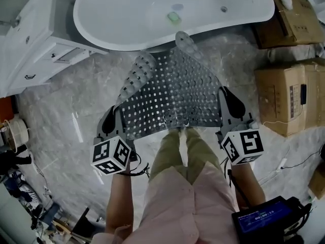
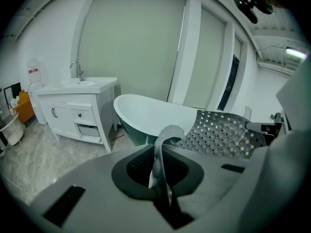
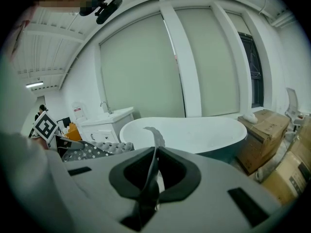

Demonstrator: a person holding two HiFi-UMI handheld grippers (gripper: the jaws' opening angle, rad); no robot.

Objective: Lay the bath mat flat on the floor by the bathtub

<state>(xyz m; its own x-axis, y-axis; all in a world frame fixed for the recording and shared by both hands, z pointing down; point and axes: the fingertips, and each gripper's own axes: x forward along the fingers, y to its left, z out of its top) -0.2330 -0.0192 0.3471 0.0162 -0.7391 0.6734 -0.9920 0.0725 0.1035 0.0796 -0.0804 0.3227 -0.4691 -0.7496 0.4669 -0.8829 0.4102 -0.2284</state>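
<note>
The perforated bath mat (image 1: pixel 172 93) hangs above the marble floor (image 1: pixel 66 111), with the bathtub (image 1: pixel 152 14) at its 12 o'clock. The left hand-held gripper (image 1: pixel 109 122) pinches its 8 o'clock corner, and the right hand-held gripper (image 1: pixel 229 105) is clamped on its 4 o'clock edge.

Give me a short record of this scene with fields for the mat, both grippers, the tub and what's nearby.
Mat: grey perforated rubber bath mat, held up, far corners curled, not yet flat
Left: left gripper, fingers shut on its near left corner
Right: right gripper, fingers shut on its near right corner
Tub: white oval bathtub, just beyond the mat's far end
Nearby: white vanity cabinet at left, brown cardboard boxes at right
</note>
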